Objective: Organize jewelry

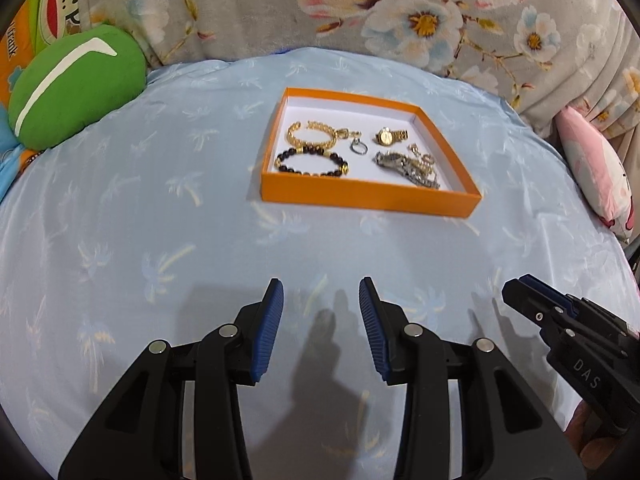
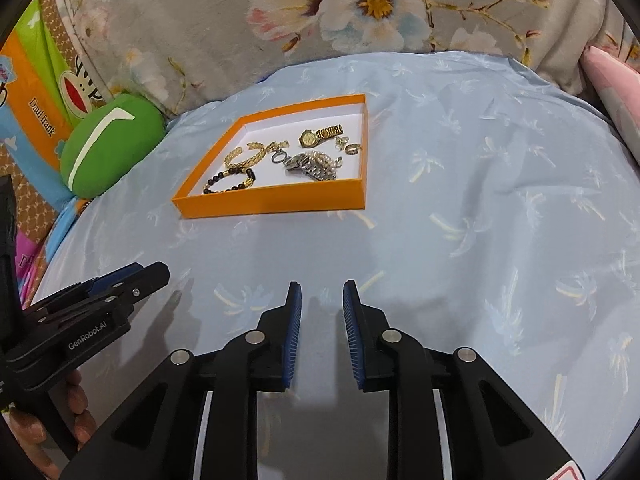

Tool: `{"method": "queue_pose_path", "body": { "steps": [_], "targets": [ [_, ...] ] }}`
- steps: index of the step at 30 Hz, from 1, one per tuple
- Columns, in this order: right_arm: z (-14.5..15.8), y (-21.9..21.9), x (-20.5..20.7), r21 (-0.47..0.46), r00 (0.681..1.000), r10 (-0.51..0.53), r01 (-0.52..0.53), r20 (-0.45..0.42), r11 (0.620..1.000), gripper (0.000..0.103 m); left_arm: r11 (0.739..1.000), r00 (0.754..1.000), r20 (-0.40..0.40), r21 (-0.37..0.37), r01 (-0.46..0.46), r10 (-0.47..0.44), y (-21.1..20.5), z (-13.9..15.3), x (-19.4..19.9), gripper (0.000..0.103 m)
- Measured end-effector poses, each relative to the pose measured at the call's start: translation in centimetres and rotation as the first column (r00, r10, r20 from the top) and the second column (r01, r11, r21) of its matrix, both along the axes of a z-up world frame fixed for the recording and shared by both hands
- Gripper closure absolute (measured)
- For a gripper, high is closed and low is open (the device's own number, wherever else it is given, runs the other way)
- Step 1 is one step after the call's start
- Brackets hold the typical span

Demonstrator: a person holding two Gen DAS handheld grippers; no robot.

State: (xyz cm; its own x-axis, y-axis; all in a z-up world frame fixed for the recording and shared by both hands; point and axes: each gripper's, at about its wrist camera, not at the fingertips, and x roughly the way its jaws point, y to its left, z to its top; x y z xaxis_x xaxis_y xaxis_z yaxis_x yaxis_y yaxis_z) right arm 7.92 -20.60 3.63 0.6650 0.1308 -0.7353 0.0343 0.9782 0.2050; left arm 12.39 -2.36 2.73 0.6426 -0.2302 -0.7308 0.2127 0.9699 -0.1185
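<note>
Hovering nearest over the pale blue bedspread [image 1: 160,220], the left gripper [image 1: 321,292] stands moderately apart and the right gripper [image 2: 322,294] narrowly apart, both holding nothing. "DAS" reads on the right gripper in the left view; "GenRobot.AI" on the left one only in the right view. Farther off, the orange box [image 1: 368,196] holds the jewelry [image 1: 316,148], its tangled silver pieces indistinct. Beyond, print reads "Daul frank".
</note>
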Motion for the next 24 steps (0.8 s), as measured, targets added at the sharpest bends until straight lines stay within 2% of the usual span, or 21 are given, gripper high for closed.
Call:
{"method": "queue_pose_path", "body": {
  "steps": [8, 13, 24],
  "targets": [
    [0.8, 1.5, -1.1, 0.001, 1.000, 0.016, -0.016, 0.012, 1.000, 0.081, 0.999, 1.000, 0.013, 0.040, -0.021, 0.021, -0.4, 0.3, -1.5, 0.065],
    [0.9, 2.0, -1.4, -0.009, 1.000, 0.003, -0.003, 0.019, 1.000, 0.068, 0.997, 0.999, 0.021, 0.061, -0.039, 0.038, -0.5, 0.5, -1.8, 0.065],
    [0.9, 2.4, -1.9, -0.024, 1.000, -0.005, 0.005, 0.018, 1.000, 0.060, 0.995, 0.998, 0.019, 0.080, -0.065, 0.064, -0.6, 0.4, -2.2, 0.065]
  ]
}}
